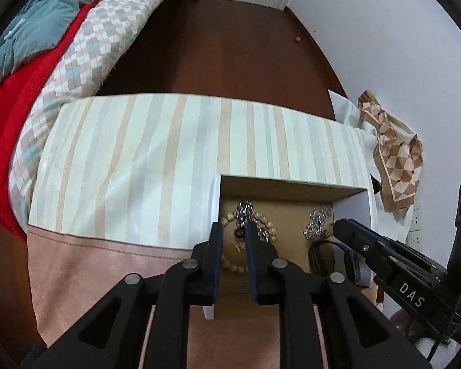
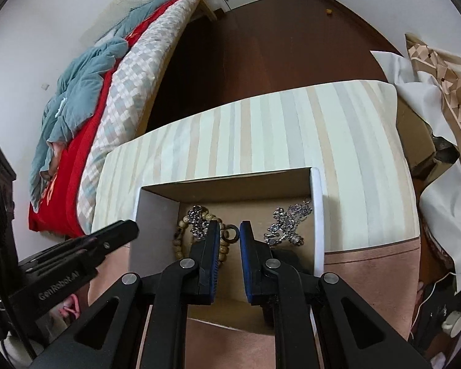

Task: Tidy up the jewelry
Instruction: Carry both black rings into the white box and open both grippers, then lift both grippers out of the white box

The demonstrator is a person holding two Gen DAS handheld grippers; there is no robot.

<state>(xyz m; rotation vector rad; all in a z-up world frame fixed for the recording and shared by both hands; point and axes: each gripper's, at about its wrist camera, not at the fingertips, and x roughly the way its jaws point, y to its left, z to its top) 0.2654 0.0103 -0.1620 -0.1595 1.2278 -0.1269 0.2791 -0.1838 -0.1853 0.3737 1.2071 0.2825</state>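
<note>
1. My left gripper (image 1: 234, 230) hangs above the open cardboard box (image 1: 292, 186), pointing steeply down, its blue-padded jaws a narrow gap apart with nothing pinched between them.
2. My right gripper (image 2: 228, 230) hovers over the same box, jaws likewise only slightly parted and empty; through the gap I see bare cardboard floor.
3. The jewelry lies on the box floor in two groups, set apart from each other.
4. On one side rests a wooden bead bracelet (image 2: 181, 240), its pale round beads curving in a loop, with a silver chain (image 2: 196, 218) heaped across its upper part and a dark ring (image 2: 232, 233) just beside it.
5. On the other side, near the box's white wall (image 2: 318, 215), lies a second tangle of silver chain (image 2: 287, 223).
6. In the left wrist view a dark strap-like thing (image 1: 329, 255) lies in the box below that second chain; I cannot tell what it is.
7. The box sits on a striped cloth (image 1: 169, 153) in cream, beige and grey, which lies over a pink surface (image 1: 107, 264).
8. Behind are a bed with a checked quilt (image 2: 138, 92), a red cover (image 2: 73, 160) and a crumpled blue-grey blanket (image 2: 83, 86), beside dark wooden flooring (image 1: 230, 46).
</note>
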